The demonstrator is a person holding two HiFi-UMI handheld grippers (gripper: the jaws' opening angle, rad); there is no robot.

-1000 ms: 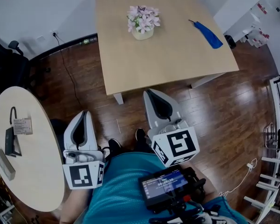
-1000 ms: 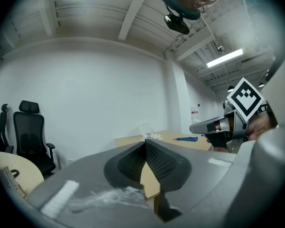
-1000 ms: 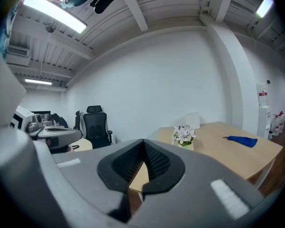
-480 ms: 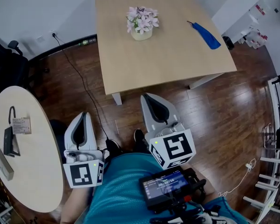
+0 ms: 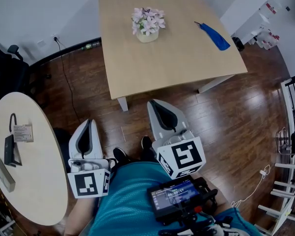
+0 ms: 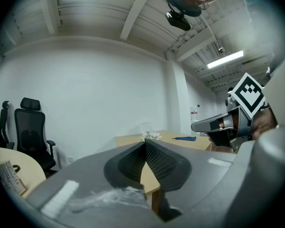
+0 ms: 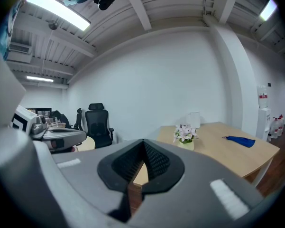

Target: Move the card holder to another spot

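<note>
We hold the left gripper (image 5: 88,123) and right gripper (image 5: 150,103) low at centre frame, jaws closed on nothing. The card holder (image 5: 21,133) sits on the round table (image 5: 39,171) at the left edge, well apart from both grippers.

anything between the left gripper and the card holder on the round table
Nothing visible. The left gripper, shut and empty, hangs beside the round table; only bare tabletop lies between that gripper and the card holder. The grey block sits off to the side, nearer the person.
</note>
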